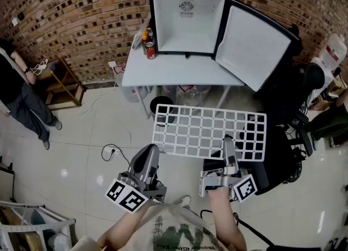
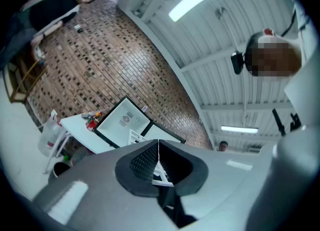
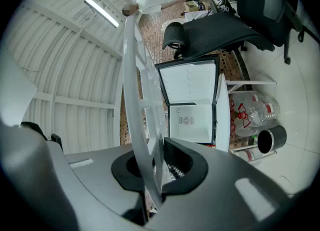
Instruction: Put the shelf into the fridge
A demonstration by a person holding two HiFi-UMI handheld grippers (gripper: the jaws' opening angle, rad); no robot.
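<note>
The white grid shelf (image 1: 209, 130) hangs in the air, short of the table (image 1: 174, 70) that carries the open fridge (image 1: 187, 22). The left gripper (image 1: 151, 148) has its fingers clenched on the shelf's near left corner; the right gripper (image 1: 228, 141) grasps its near edge

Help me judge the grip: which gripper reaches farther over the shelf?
The right gripper: its jaws lie well over the shelf; the left gripper pinches only its near edge.

I'm holding the shelf (image 1: 210, 131) before me, left gripper (image 1: 151, 149) at its near-left edge, right gripper (image 1: 228, 141) near-right; behind it the fridge (image 1: 187, 24) is standing on the table (image 1: 174, 71), cans (image 1: 148, 46) sitting at its left.
</note>
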